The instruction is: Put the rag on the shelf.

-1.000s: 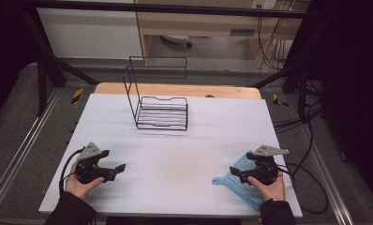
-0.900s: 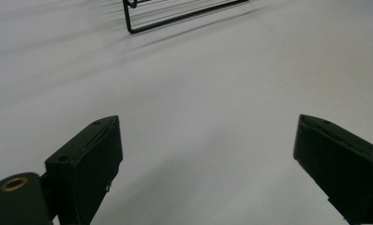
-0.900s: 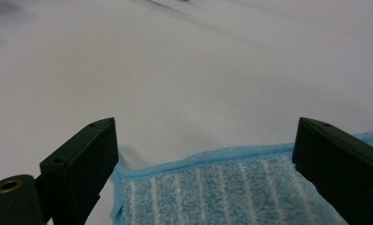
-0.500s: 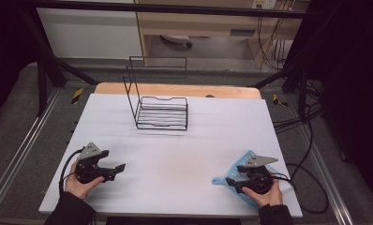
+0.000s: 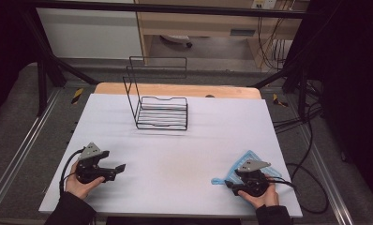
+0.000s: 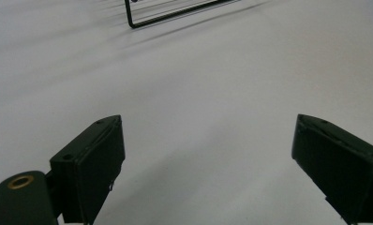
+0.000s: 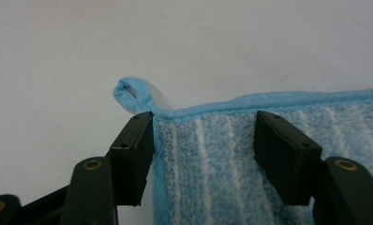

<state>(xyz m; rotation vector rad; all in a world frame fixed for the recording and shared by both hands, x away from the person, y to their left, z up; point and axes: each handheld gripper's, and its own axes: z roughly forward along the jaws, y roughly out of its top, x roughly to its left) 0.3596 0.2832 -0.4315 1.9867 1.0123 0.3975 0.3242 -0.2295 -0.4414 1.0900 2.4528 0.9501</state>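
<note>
Right gripper view: my right gripper (image 7: 203, 154), jaws just closing but not yet pinching, straddles the towel (image 7: 269, 140) corner beside its loop, flat at the table's (image 5: 175, 154) near-right; left gripper (image 6: 208, 159) waits wide open, empty

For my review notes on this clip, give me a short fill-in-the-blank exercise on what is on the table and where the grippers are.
1. The right gripper has its jaws over a corner of a striped ____ cloth.
2. The left gripper stands open over bare ____ tabletop.
3. The black ____ rack stands at the far side of the table.

Missing words: blue; white; wire
</note>
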